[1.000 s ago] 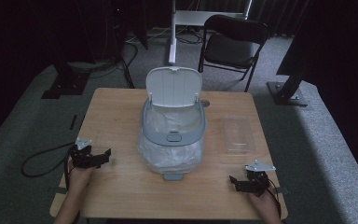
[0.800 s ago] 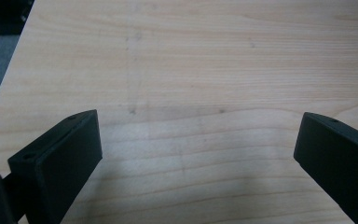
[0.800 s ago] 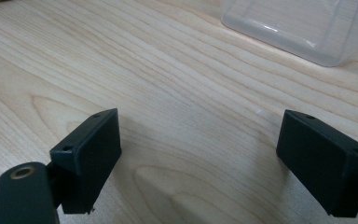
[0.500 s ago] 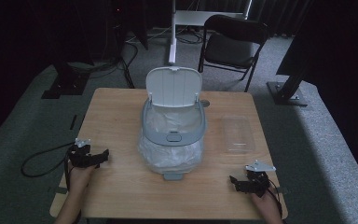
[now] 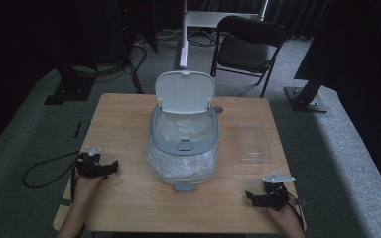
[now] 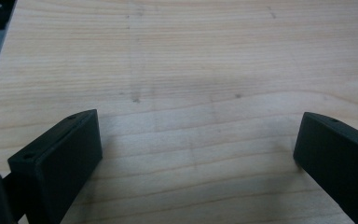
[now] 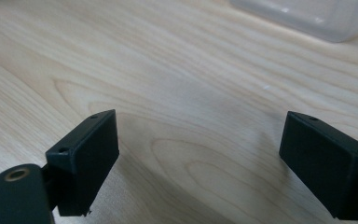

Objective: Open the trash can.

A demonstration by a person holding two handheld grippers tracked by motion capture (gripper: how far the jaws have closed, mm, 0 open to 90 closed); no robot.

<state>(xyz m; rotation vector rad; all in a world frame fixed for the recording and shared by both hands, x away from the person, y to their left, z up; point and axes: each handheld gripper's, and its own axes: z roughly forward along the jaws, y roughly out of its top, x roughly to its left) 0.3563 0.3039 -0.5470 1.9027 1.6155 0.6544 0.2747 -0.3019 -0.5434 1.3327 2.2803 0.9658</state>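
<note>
Both claws gape wide and empty: left gripper (image 5: 110, 168) at eight o'clock, right gripper (image 5: 250, 196) at four. The lidded bin (image 5: 184, 130) sits mid-table; a careless grab could tear its thin plastic liner (image 5: 178, 166).

The table (image 5: 124, 124) carries one large obstacle at centre: a grey bin (image 5: 184, 144) with its white lid (image 5: 185, 92) standing upright at the far side and a clear liner bag (image 5: 181, 166) bulging out toward the near edge. A clear plastic tray (image 5: 253, 142) lies right of the bin, apart from it, leaving a bare strip between them. Left of the bin the wood is bare from near edge to far. The left gripper (image 5: 110, 167) sits near left, the right gripper (image 5: 250, 197) near right, both with jaws spread over bare wood. Between them, along the near edge, only the bag's bulge intrudes.
</note>
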